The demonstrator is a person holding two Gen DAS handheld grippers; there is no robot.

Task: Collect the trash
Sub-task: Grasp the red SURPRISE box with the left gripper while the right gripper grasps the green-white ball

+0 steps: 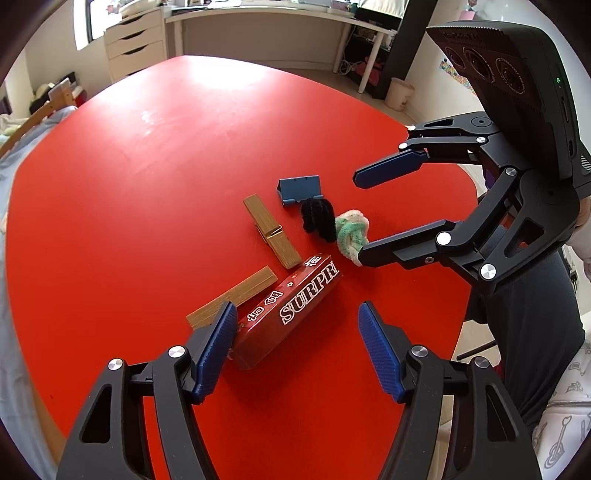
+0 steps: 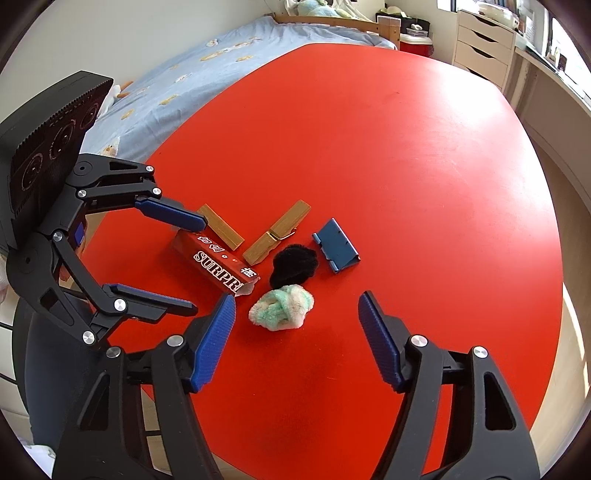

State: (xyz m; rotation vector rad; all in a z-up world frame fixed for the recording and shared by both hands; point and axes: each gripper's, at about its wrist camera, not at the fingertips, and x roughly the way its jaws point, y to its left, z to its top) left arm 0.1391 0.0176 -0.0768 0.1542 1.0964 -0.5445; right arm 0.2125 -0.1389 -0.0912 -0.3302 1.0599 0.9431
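On the red table (image 1: 147,184) lie a red "SURPRISE" box (image 1: 291,310) (image 2: 218,260), two wooden clothespins (image 1: 271,230) (image 1: 232,297), a blue metal clip (image 1: 301,188) (image 2: 336,245), a black fuzzy ball (image 1: 317,218) (image 2: 293,266) and a green-white fuzzy ball (image 1: 351,234) (image 2: 282,308). My left gripper (image 1: 297,321) (image 2: 195,264) is open, with the box's near end between its fingers. My right gripper (image 2: 297,312) (image 1: 360,218) is open, with the green-white ball between its fingers.
A bed with a blue sheet (image 2: 184,66) lies beyond the table's left side. A white drawer unit (image 1: 135,44) and a white desk (image 1: 277,22) stand by the far wall. A small bin (image 1: 399,94) sits on the floor.
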